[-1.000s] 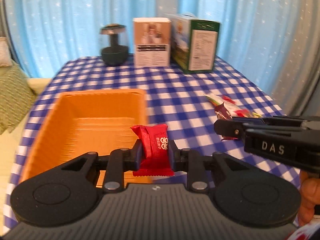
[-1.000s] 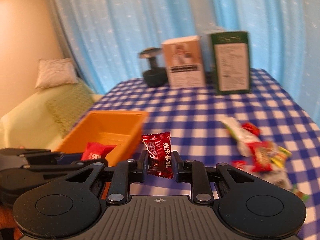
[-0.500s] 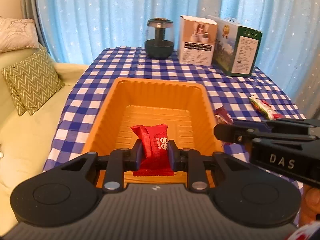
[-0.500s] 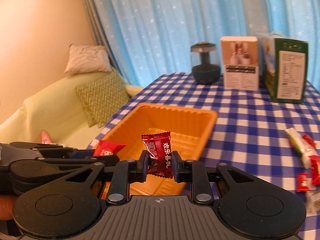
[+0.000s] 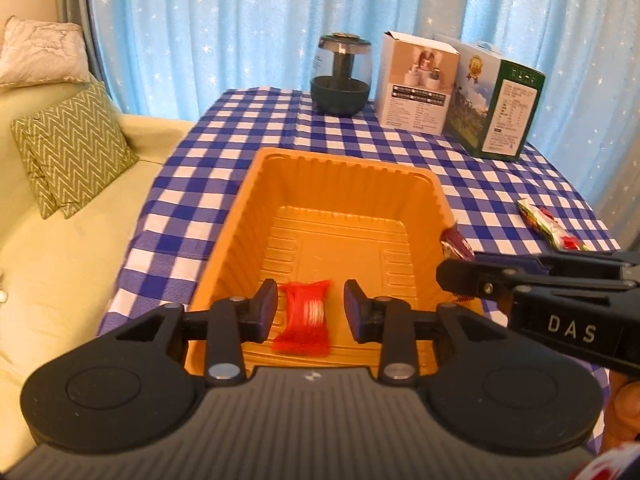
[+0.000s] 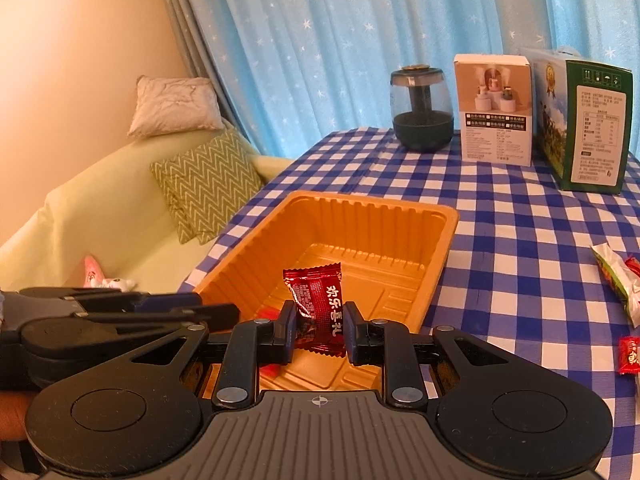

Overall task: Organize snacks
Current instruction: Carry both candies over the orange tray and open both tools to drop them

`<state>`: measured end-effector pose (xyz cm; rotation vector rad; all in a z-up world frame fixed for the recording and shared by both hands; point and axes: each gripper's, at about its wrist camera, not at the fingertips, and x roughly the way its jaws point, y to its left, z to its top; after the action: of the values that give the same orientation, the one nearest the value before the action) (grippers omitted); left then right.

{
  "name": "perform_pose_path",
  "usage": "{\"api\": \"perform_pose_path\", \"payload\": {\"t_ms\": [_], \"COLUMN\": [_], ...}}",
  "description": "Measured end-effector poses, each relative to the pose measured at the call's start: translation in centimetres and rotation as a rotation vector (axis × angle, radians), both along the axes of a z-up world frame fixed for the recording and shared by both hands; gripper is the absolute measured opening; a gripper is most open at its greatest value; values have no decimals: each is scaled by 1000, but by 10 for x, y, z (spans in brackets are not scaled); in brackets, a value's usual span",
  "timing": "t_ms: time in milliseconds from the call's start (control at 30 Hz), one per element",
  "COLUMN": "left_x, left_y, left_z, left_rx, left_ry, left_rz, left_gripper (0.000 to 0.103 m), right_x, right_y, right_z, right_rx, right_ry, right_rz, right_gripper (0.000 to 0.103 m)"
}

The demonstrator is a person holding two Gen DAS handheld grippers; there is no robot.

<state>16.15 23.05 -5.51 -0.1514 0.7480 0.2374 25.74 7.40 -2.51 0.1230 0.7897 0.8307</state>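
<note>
A: The left gripper (image 5: 311, 311) has just been opening its jaws. The bright red candy (image 5: 304, 317) sits in the gap between the pads, blurred, with daylight on both sides, so nothing presses on it. It looks to be dropping toward the floor of the orange tray (image 5: 256, 184), near the front wall.

B: And the right gripper (image 6: 320, 334)?

A: Clamped on the dark red candy (image 6: 318, 308), both pads flat against the wrapper, which stands upright between them. It hangs over the tray's near end.

B: So which step is this?

A: Judging by the layout, the release of the first two sweets into the tray. The left one is let go; the right one is not yet.

B: What does the next move call for?

A: Probably the right jaws parting while they are above the tray floor, clear of the rim. After that, both tools would need to go for the loose snacks (image 6: 618, 280) lying on the checked tablecloth (image 6: 520, 240), well apart from the tray on its right.

B: How are the hands posed?

A: Both tools tilt downward over the tray's near edge, side by side. In the left wrist view the right tool crosses in from the right, close beside the tray's rim.
</note>
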Motion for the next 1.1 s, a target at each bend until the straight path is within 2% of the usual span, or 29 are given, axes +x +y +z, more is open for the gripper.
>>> {"api": "perform_pose_path", "payload": {"t_ms": [367,433,467,600,933,1100], "left_x": [-15,-17,-18,-22,-20,-16], "left_y": [10,10,11,10,-4,-14], "left_z": [2,2,2,3,9,13], "left_rx": [-3,-3,-3,-3,-4,-1], "left_ry": [-3,-4,-6,-14,-18,-26], "left_rz": [33,35,36,42,14,-6], "left_gripper": [33,34,35,39,39,41], "right_x": [0,2,3,6,9,6], "right_y": [4,2,0,-8,-25,-39], "right_z": [0,-1,0,2,7,12], "right_rx": [10,27,41,67,59,41], "right_ry": [3,11,14,25,18,-29], "right_rz": [-16,-31,-45,-72,-120,-149], "right_gripper": [26,48,66,68,68,68]}}
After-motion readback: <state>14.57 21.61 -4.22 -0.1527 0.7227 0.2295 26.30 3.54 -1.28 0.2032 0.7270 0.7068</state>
